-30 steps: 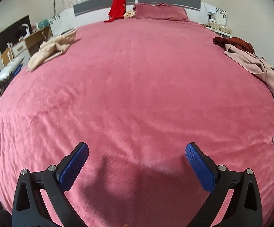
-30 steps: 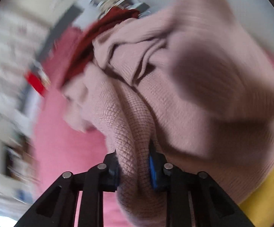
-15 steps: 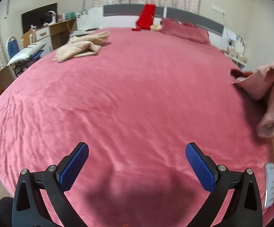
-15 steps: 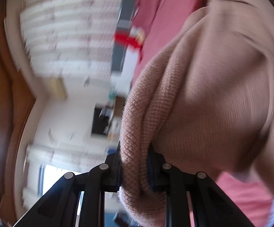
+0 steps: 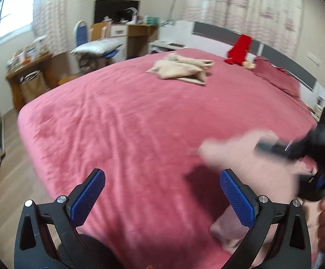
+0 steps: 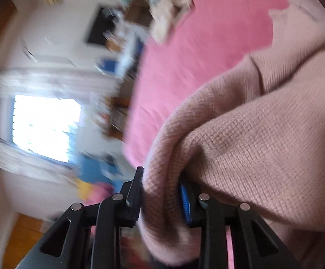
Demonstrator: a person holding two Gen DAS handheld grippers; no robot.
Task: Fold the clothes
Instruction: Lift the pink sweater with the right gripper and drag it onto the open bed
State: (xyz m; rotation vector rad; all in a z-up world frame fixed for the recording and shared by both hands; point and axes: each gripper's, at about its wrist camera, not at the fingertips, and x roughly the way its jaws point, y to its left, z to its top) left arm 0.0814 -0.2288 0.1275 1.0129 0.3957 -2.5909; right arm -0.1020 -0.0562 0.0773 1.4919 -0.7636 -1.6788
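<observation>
While my right gripper (image 6: 161,192) has a thick fold of the pale pink knit sweater (image 6: 263,139) bunched between its pads, its jaws are easing apart, and I still see the knit pressed against both sides. The rest of the sweater drapes off to the right over the pink bedspread (image 6: 196,51). From the left wrist camera, my left gripper (image 5: 162,198) hangs wide open and empty above the near part of the bedspread (image 5: 128,123), its blue pads (image 5: 87,196) well apart. The sweater (image 5: 234,157) shows there as a blurred pink mass at the right, just beside my left gripper's right finger. A beige garment (image 5: 181,70) lies crumpled farther up the bed, and a red cloth (image 5: 239,49) hangs over the headboard (image 5: 281,55).
</observation>
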